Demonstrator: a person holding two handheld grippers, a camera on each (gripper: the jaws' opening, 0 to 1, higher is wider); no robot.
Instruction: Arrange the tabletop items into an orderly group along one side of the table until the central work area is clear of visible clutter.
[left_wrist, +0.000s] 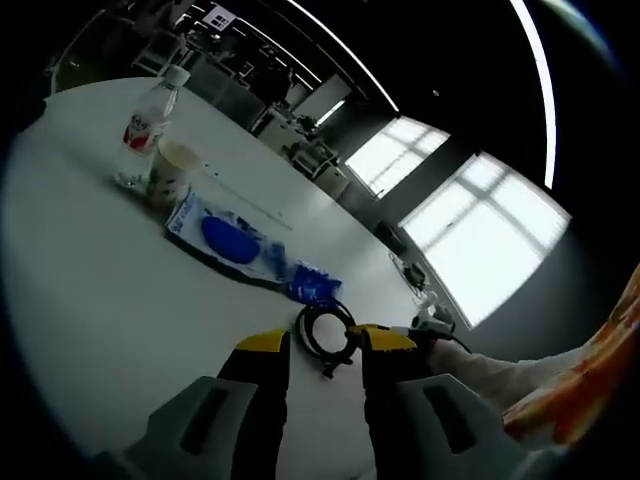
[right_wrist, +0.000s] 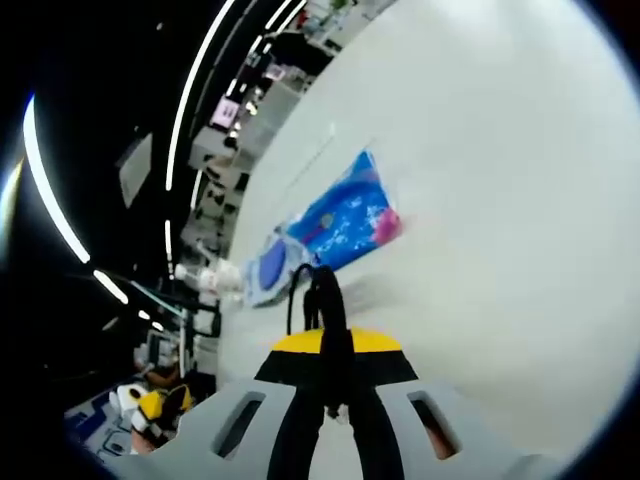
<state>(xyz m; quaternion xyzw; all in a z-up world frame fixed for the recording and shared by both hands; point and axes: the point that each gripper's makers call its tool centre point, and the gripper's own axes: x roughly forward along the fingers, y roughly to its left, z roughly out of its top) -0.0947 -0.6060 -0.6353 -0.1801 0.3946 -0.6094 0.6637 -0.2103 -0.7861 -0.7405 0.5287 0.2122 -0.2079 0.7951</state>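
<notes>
Left gripper (left_wrist: 318, 345) jaws spread, nothing between them, above white table (left_wrist: 90, 300); coiled black cable (left_wrist: 325, 330) just beyond its tips, beside blue packet (left_wrist: 313, 283); right gripper (right_wrist: 335, 345) jaws pressed together, pinching black cable (right_wrist: 322, 300); water bottle (left_wrist: 145, 125) and paper cup (left_wrist: 172, 168) stand together farther off.

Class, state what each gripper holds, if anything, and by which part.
The right gripper is shut on the black cable, pinching its coiled loop. The left gripper is open, holding nothing.
</notes>
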